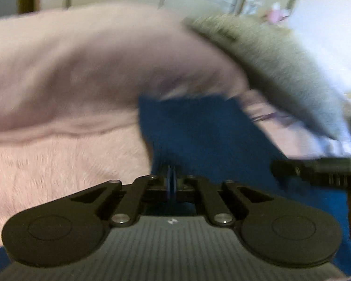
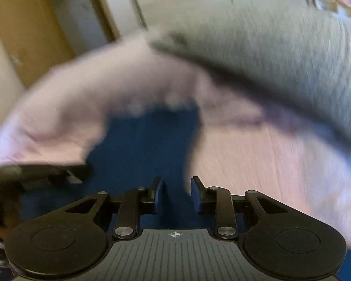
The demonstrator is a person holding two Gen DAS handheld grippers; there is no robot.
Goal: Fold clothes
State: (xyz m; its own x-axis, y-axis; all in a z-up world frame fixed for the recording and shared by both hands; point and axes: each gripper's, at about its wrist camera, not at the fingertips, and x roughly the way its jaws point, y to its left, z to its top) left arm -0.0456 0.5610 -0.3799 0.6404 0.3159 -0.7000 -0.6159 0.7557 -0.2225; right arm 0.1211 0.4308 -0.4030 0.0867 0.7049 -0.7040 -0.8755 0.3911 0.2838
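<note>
The work surface was a blue covering, seen through motion blur, with pale walls and a wooden door frame beyond it. Ahead of our left gripper and to its left lay the pink fleece garment, bunched into a raised fold, with a grey fleece garment heaped ahead and to the right. The left gripper's jaws were clenched together; we could not tell whether any cloth was caught between them. Our right gripper was released, its jaws parted over bare blue with nothing between them; the pink fleece garment lay just to its right. We judged both garments soft, light and limp, likely to sag and slide when lifted. We would take hold of the pink one at a hem or corner, pinching both layers.
</note>
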